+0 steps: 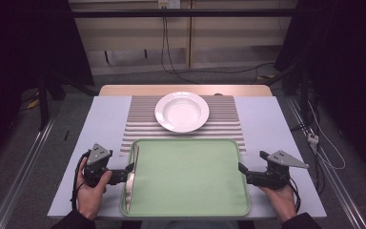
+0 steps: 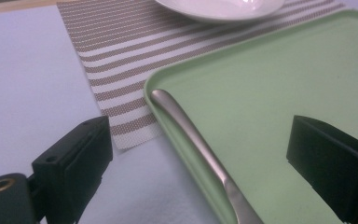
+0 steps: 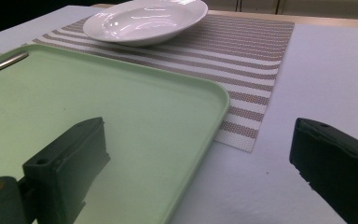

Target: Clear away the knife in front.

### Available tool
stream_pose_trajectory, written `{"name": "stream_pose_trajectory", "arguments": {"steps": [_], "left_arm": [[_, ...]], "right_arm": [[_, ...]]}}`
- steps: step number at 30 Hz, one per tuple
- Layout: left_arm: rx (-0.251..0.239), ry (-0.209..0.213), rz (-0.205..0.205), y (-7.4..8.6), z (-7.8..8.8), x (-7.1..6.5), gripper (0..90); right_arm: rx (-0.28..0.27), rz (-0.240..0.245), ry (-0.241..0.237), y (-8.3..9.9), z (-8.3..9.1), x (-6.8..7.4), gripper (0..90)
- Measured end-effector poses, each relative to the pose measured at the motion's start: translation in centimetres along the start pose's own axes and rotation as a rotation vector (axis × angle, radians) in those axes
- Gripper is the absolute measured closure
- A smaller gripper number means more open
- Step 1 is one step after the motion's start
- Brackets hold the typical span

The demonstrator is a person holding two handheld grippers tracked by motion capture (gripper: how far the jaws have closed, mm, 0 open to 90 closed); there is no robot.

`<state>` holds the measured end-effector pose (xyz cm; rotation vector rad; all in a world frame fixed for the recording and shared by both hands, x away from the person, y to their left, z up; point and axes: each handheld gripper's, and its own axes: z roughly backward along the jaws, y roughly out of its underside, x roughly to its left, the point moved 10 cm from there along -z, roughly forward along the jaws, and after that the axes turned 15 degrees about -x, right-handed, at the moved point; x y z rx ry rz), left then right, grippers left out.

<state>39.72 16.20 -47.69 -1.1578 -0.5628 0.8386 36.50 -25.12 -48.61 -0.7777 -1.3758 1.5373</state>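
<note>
While the pale green plastic tray (image 1: 190, 176) lay at the near edge of the white tabletop (image 1: 271, 124), the left gripper (image 1: 131, 168) stood spread astride the tray's left rim, where a slim silver metal utensil handle (image 2: 200, 149) rested. At the right rim, the right gripper (image 1: 241, 169) was likewise spread astride the tray's edge. Behind the tray, a white ceramic plate (image 1: 181, 111) sat on a striped woven placemat (image 1: 143, 121).

Tray (image 1: 186, 174): matt green plastic, smooth. Utensil (image 2: 200, 149): brushed metal, satin sheen. Plate (image 1: 181, 111): glossy white glaze; mat (image 1: 140, 125): coarse woven, striped.
</note>
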Motion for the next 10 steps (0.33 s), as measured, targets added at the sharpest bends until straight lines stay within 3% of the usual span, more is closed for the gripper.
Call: {"name": "stream_pose_trajectory", "arguments": {"steps": [6, 10], "left_arm": [[-0.022, -0.005, -0.039, 0.08, 0.24, -0.27, 6.2], [-0.003, -0.001, -0.025, 0.41, -0.04, -0.21, 6.3]], "right_arm": [[-0.001, 0.003, 0.0, -0.01, 0.09, 0.01, 3.8], [0.0, 0.004, 0.0, -0.01, 0.11, 0.04, 3.8]]}}
